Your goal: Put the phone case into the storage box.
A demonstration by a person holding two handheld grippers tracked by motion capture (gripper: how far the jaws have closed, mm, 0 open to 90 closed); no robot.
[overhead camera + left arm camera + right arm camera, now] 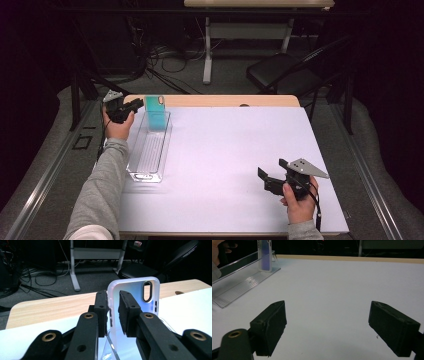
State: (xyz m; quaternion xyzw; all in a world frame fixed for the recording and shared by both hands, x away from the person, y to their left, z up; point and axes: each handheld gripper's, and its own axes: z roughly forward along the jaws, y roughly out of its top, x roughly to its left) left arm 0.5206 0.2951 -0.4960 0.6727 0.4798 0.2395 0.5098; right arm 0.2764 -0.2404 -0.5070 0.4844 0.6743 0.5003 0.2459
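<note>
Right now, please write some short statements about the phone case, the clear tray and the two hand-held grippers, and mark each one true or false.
1. The phone case stands upright at the far end of the clear tray. True.
2. The left hand-held gripper has its jaws at the case's side edge. True.
3. The right hand-held gripper holds the case. False: its jaws are wide open over bare table.
4. The tray lies at the table's right edge. False: it lies along the left side.

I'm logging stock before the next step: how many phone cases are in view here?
1. The phone case stands upright at the far end of the clear tray, its edge between the left gripper jaws. Nothing else in the tray looks like a case.
</note>
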